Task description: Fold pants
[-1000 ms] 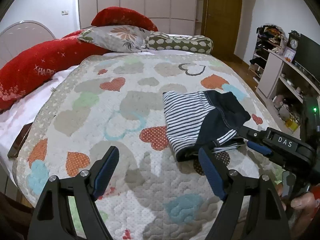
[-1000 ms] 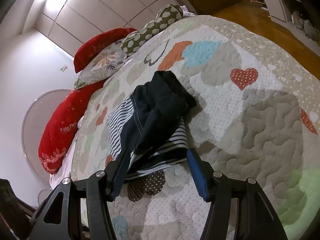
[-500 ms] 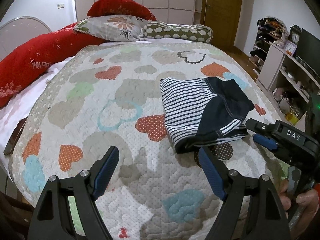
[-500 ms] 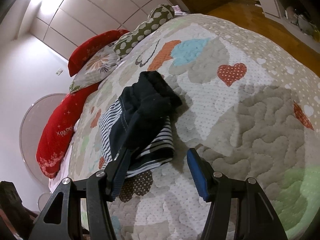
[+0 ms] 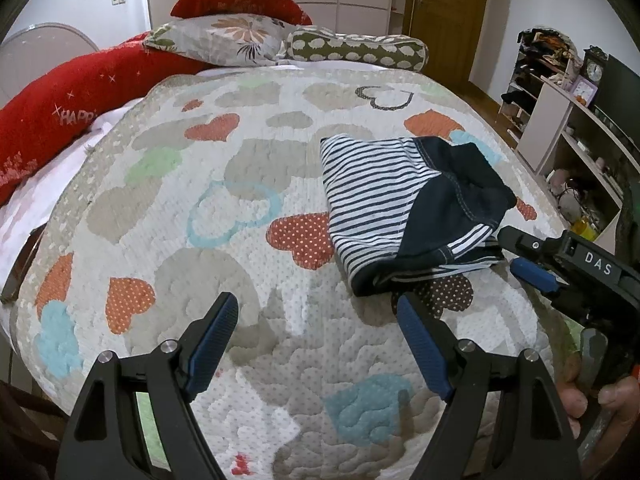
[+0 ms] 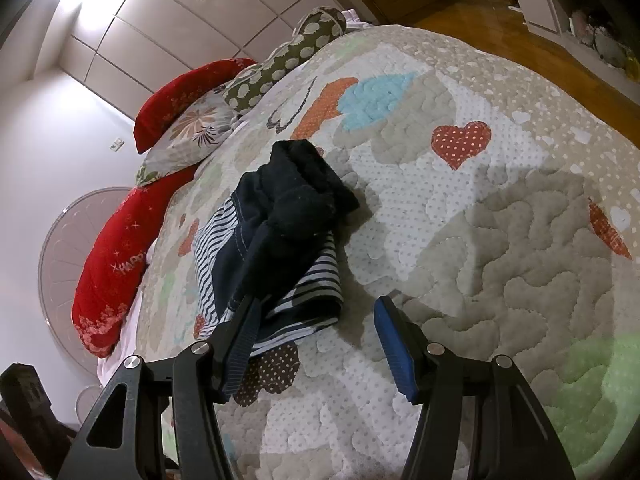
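The pants [image 5: 412, 208] lie folded in a bundle on the heart-patterned quilt [image 5: 240, 160], part white with navy stripes and part dark navy. My left gripper [image 5: 314, 308] hovers open over the quilt just short of the bundle's near left corner, with nothing between its fingers. My right gripper [image 5: 510, 252] comes in from the right at the bundle's striped hem. In the right wrist view the pants [image 6: 280, 232] reach between the right gripper's [image 6: 316, 312] open fingers. The left finger overlaps the hem, and the pads do not press on it.
Red pillows [image 5: 80, 92], a floral pillow [image 5: 236, 38] and a spotted bolster [image 5: 356, 50] line the head of the bed. A shelf unit [image 5: 560, 120] and wooden floor [image 6: 500, 20] lie beyond the bed's right edge. A hand [image 5: 600, 400] holds the right gripper's handle.
The left gripper has sunk a little and tipped down, so the pants sit higher in its view. The right gripper has barely shifted. Both stay open.
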A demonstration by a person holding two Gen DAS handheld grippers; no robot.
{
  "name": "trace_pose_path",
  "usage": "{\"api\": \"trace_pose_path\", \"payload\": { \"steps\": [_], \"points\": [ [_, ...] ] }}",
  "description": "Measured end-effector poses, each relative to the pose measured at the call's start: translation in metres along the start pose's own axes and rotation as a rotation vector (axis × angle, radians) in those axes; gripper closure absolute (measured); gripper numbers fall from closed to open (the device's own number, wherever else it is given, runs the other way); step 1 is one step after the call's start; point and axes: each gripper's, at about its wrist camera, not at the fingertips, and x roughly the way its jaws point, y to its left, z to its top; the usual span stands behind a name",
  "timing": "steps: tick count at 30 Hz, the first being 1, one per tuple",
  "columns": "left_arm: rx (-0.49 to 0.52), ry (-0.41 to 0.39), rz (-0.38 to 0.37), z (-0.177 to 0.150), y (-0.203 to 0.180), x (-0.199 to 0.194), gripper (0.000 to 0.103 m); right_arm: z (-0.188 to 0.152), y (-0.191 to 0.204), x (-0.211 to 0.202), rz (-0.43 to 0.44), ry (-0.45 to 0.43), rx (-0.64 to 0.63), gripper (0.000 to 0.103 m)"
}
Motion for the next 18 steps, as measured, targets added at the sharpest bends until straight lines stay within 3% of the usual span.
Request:
{"api": "trace_pose_path", "payload": {
  "steps": [10,15,18],
  "points": [
    [-0.083,0.042,-0.071,0.002,0.024,0.018,0.022,-0.003,0.002,0.003,-0.001,-0.022,-0.017,0.038],
    [-0.170,0.096,-0.191,0.026,0.047,0.035,0.022,0.010,0.002,0.003,-0.013,-0.020,-0.011,0.038],
    [-0.196,0.134,-0.279,0.046,0.051,0.052,0.022,0.025,0.003,0.006,0.006,0.001,-0.006,0.032]
  ]
}}
